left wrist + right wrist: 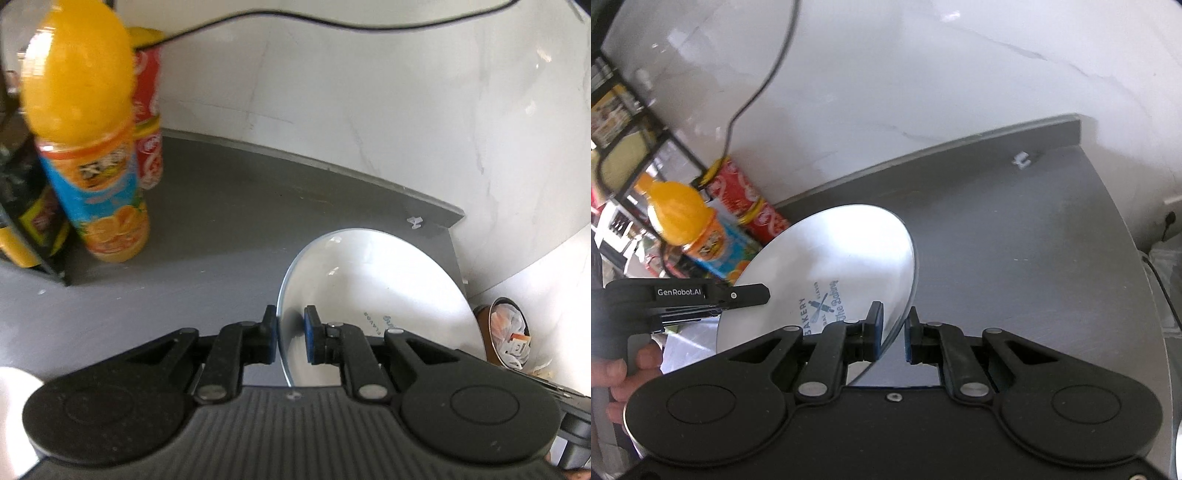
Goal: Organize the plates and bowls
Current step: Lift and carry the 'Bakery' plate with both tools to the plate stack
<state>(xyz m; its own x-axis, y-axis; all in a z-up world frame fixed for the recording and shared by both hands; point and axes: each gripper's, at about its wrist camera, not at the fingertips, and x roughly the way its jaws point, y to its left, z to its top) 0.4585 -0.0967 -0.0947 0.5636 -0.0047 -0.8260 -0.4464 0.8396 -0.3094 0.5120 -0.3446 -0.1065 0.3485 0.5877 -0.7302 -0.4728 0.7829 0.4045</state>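
Note:
A white plate (388, 288) with blue bakery print hangs tilted above the grey counter (221, 229). My left gripper (290, 328) is shut on its near rim, one blue pad on each face. In the right wrist view the same plate (831, 251) fills the middle. My right gripper (893, 326) clamps the plate's right rim, with the edge running between the two pads. The left gripper (764, 293) reaches in from the left onto the opposite rim, and a person's hand (620, 373) holds its handle.
An orange juice bottle (92, 147) and a red can (147, 110) stand at the counter's back left, beside a black wire rack (33, 229). A black cable (757, 92) hangs down the marble wall. Past the counter's right end, a bin (506, 332) sits on the floor.

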